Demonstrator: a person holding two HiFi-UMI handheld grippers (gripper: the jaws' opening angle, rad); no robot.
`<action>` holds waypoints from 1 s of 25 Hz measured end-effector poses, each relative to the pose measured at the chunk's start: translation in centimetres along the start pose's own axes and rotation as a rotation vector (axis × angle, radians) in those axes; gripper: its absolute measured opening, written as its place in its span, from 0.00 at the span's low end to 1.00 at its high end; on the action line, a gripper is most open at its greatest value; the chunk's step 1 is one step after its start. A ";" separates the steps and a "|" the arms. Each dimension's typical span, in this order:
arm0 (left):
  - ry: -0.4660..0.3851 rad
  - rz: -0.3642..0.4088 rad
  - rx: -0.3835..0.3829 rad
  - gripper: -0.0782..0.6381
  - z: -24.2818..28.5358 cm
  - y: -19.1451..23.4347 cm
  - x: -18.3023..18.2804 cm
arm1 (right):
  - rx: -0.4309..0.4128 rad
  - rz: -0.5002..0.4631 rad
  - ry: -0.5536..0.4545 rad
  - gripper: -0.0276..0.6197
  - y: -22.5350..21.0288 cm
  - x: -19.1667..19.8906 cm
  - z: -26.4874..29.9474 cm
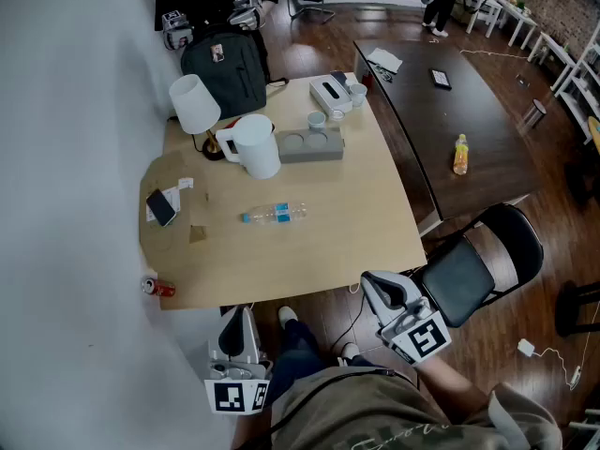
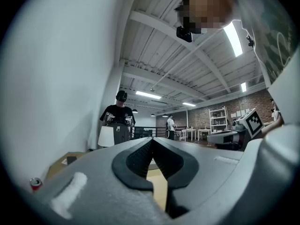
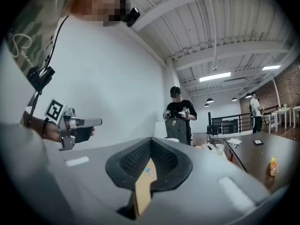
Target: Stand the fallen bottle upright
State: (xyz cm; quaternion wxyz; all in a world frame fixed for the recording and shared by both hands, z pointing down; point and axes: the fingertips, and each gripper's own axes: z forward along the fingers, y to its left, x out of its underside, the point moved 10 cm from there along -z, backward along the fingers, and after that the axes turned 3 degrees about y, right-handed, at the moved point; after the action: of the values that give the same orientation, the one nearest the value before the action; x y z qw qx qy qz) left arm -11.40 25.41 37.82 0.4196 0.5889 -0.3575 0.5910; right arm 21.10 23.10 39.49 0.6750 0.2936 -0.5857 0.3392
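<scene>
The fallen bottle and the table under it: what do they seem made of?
Fallen bottle: probably clear plastic; its body looks see-through, with blue cap and label. Table: light wood or laminate, matte; even tan surface without glare.

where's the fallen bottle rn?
Head view: the bottle lies on its side near the middle of the light table, on the near side of the white kettle, right of the phone.

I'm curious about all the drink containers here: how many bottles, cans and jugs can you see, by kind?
Bottles: 2 (clear bottle lying, orange bottle standing)
Cans: 1 (red can)
Jugs: 1 (white jug)
Total: 4
</scene>
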 end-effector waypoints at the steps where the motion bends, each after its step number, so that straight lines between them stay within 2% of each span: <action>1: -0.003 -0.004 0.011 0.11 1.0 1.6 -0.3 | 0.007 -0.009 -0.006 0.05 0.1 -0.1 1.5; 5: -0.019 0.001 0.050 0.11 5.4 7.8 -1.7 | 0.037 -0.028 0.010 0.05 -0.2 -0.5 7.8; 10: -0.010 0.003 0.105 0.11 9.4 13.6 -2.6 | 0.011 0.055 0.064 0.05 -1.6 -0.7 14.3; 14: -0.002 -0.013 0.095 0.11 11.3 15.6 -2.7 | -0.085 0.022 0.111 0.05 -2.6 -0.4 18.2; 17: 0.002 -0.019 0.076 0.11 12.6 16.4 -2.6 | -0.163 -0.048 0.257 0.05 -2.9 0.9 21.8; 19: 0.001 -0.018 0.040 0.11 13.4 17.1 -2.8 | -0.233 -0.147 0.393 0.07 -3.5 3.6 25.3; 20: 0.002 -0.021 0.018 0.11 13.7 17.3 -2.9 | -0.288 -0.220 0.469 0.27 -3.7 5.5 27.5; 21: 0.005 -0.023 -0.001 0.11 13.9 17.4 -3.1 | -0.348 -0.305 0.545 0.42 -3.7 7.5 29.8; 25: 0.020 -0.009 -0.072 0.11 14.8 17.8 -3.3 | -0.576 -0.742 0.818 0.43 -1.7 15.3 39.4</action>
State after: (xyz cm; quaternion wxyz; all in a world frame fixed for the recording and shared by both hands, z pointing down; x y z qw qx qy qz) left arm -22.03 4.65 36.54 0.4468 0.5691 -0.3716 0.5817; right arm 0.42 -7.38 60.22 0.9697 0.1299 -0.2067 -0.0047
